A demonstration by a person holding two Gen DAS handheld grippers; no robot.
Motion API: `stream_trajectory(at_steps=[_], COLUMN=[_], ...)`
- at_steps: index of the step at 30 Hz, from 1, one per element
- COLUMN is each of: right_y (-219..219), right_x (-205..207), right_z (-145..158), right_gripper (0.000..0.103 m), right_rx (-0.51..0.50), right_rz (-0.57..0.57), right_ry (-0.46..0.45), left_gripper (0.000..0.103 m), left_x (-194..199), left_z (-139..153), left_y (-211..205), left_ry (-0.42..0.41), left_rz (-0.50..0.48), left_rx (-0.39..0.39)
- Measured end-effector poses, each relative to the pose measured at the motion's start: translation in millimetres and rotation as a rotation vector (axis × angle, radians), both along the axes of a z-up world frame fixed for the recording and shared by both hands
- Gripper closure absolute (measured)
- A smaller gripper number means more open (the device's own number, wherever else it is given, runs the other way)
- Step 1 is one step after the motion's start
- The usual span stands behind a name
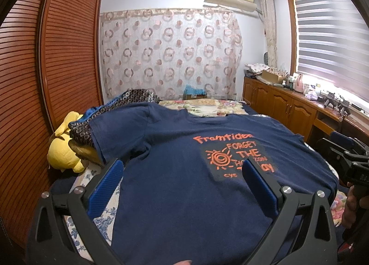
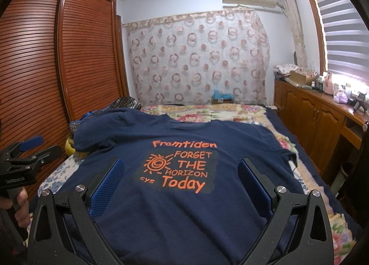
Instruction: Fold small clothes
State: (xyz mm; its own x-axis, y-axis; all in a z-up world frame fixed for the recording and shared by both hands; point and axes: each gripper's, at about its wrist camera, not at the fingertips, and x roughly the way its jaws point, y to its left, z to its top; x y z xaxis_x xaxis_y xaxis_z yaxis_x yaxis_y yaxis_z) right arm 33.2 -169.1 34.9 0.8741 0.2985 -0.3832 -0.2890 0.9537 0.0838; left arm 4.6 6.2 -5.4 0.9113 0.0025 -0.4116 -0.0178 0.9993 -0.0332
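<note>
A navy T-shirt (image 1: 175, 186) with orange print lies spread flat, print up, on the bed; it also shows in the right wrist view (image 2: 184, 207). Its left sleeve (image 1: 120, 133) rests up on a pile at the bed's left side. My left gripper (image 1: 183, 167) is open and empty, hovering above the shirt's lower left part. My right gripper (image 2: 181, 164) is open and empty, hovering above the shirt's lower middle, just below the print. The right gripper also shows at the right edge of the left wrist view (image 1: 346, 158), and the left gripper at the left edge of the right wrist view (image 2: 25, 156).
A yellow plush toy (image 1: 63, 147) and a patterned dark cloth (image 1: 129, 101) sit at the bed's left side by the wooden wardrobe (image 1: 46, 68). A floral blanket (image 2: 207, 112) covers the far bed. Wooden cabinets (image 2: 318, 117) with clutter line the right wall.
</note>
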Motion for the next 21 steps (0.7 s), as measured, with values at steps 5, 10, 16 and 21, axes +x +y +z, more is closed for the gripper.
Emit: stream_trajectory(at_steps=[5,10,16,21], right_y=[2,9,23,33], right_x=[11,21,41,58], right_z=[-14,-25,-42,-52], right_gripper=[0.002,0.002,0.002,0.003], right_rx=[0.004,-0.002,-0.010,-0.019], right_rz=[0.035,0.077,0.133,0.173], right_ry=[0.029,0.046,0.086,0.118], left_gripper=[0.000,0.000,0.000,0.000], left_x=[7,20,34,49], left_z=[-16,-32,-45,-54], left_y=[10,36,65,91], left_ry=[0.037,0.077,0.114,0.147], left_rz=[0.022,0.044,0.071,0.096], left_rx=[-0.012,-0.033,-0.029,-0.038])
